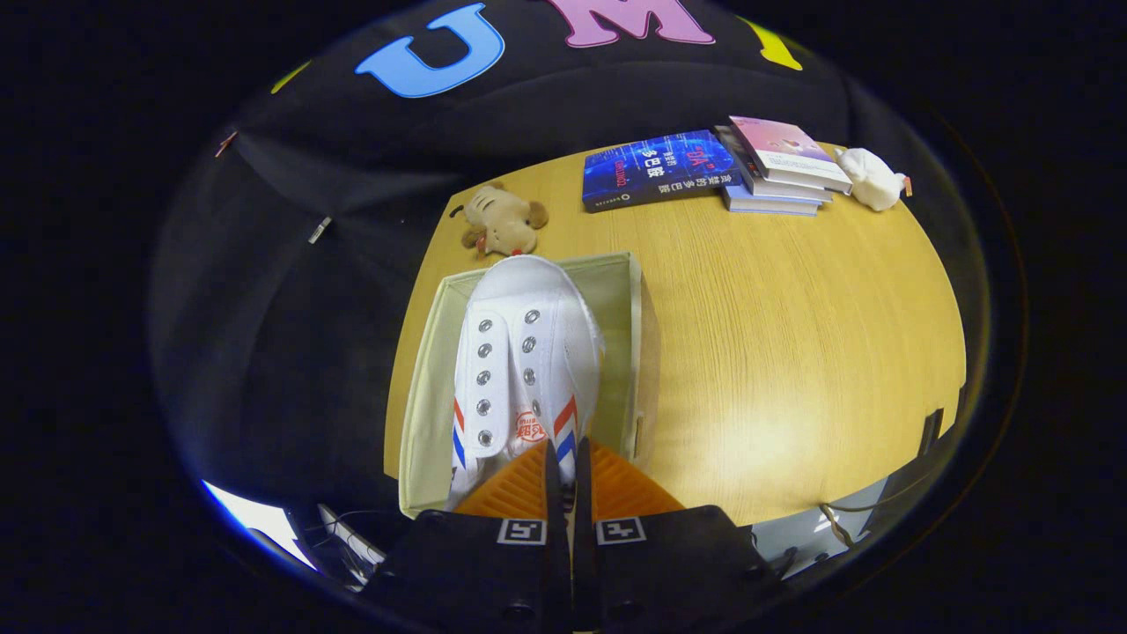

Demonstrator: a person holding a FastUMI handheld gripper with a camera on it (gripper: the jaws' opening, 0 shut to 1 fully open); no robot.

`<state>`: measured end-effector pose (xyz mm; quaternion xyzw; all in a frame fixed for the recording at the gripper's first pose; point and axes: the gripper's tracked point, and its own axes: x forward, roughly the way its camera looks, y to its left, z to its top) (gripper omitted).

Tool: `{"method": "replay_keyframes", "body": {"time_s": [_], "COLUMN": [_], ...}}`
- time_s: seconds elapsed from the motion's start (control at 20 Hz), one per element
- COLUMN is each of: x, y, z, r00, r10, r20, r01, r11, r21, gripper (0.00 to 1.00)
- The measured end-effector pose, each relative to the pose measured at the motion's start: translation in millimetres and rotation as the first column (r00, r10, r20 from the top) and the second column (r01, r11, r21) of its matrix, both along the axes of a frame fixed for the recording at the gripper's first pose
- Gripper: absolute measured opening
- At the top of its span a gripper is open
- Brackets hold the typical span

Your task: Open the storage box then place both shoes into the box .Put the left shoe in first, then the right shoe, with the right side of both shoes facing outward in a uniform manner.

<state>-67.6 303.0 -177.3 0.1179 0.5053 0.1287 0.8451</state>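
Gripper (563, 458) on 1 shoe (526, 352), over 1 box (634, 291)

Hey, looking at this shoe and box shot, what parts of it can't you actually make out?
- Storage box floor, gripper view: hidden by the white shoe; whether another shoe lies under it cannot be told.
- Shoe heel: covered by the orange fingers of the gripper, pinched nearly together on it.
- Shoe sole and sides: turned away.
- Box near wall: behind the fingers.
- Lower books in the stack: covers hidden by the top one.
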Motion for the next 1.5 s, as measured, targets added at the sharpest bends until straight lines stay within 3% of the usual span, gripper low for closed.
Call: {"method": "replay_keyframes", "body": {"time_s": [0.15, 0.2, 0.25, 0.35, 0.45, 0.55, 0.8, 1.2, 1.5], "x": [-4.3, -4.6, -3.6, 1.7, 3.9, 7.0, 24.2, 54.3, 54.4], "y": [5.3, 9.4, 12.4, 14.9, 5.7, -13.4, -77.8, -170.9, -216.5], "z": [-11.0, -11.9, -5.5, 9.4, 23.1, 37.1, 87.2, 183.1, 254.4], "r00": [1.0, 1.0, 1.0, 0.999, 0.994, 0.985, 0.942, 0.803, 0.64], "r10": [0.009, 0.019, 0.028, 0.026, 0.054, 0.071, 0.047, 0.073, 0.067], "r20": [-0.026, -0.02, -0.007, 0.045, 0.096, 0.157, 0.333, 0.592, 0.765], "r01": [-0.009, -0.019, -0.028, -0.028, -0.055, -0.065, -0.015, -0.019, -0.069], "r11": [1.0, 1.0, 0.999, 0.999, 0.998, 0.997, 0.995, 0.995, 0.997], "r21": [-0.006, 0.002, 0.02, 0.042, 0.006, -0.045, -0.096, -0.097, -0.029], "gripper": [0.08, 0.11, 0.24, 0.33, 0.7, 0.95, 0.99, 0.99, 0.99]}}
